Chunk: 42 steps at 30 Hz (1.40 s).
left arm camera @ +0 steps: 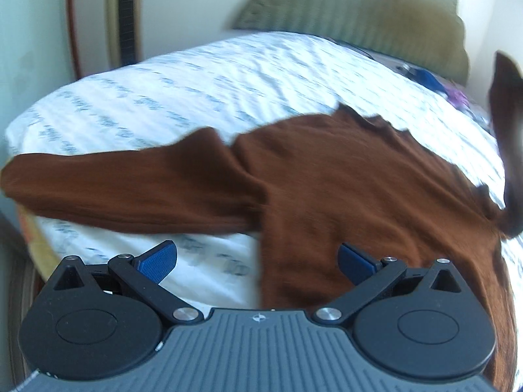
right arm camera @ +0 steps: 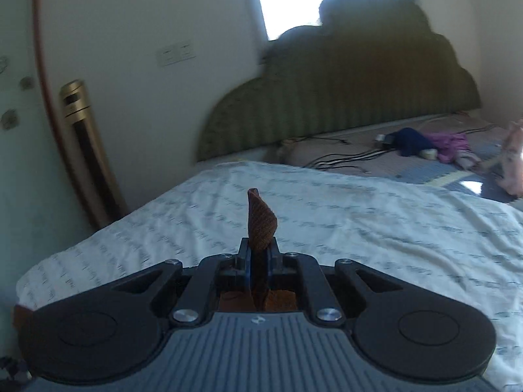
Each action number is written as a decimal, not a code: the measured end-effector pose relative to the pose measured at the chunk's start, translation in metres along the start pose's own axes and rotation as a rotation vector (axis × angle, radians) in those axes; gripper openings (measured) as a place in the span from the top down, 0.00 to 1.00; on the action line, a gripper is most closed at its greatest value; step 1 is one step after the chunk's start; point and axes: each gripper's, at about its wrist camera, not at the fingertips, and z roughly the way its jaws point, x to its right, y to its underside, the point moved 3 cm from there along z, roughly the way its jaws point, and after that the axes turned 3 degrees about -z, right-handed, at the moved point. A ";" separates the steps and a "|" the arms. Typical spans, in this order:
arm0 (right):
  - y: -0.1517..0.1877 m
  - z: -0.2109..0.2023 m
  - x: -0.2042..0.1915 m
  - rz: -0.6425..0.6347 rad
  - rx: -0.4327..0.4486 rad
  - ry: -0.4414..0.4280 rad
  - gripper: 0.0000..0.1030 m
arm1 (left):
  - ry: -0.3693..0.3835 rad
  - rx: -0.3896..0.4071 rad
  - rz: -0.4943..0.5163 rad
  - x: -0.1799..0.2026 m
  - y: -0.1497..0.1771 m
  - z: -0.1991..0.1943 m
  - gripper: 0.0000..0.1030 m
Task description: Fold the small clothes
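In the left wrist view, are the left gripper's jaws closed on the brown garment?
No. The left gripper has its jaws spread wide and empty, above the brown garment lying on the white printed sheet.

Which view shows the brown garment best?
The left wrist view: the brown garment lies spread on the white sheet, one sleeve out. The right wrist view shows only a corner pinched in the shut right gripper.
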 end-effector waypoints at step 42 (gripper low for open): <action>0.154 0.036 0.215 0.537 -0.140 0.194 0.56 | 0.081 -0.115 0.233 0.066 -0.012 0.069 0.00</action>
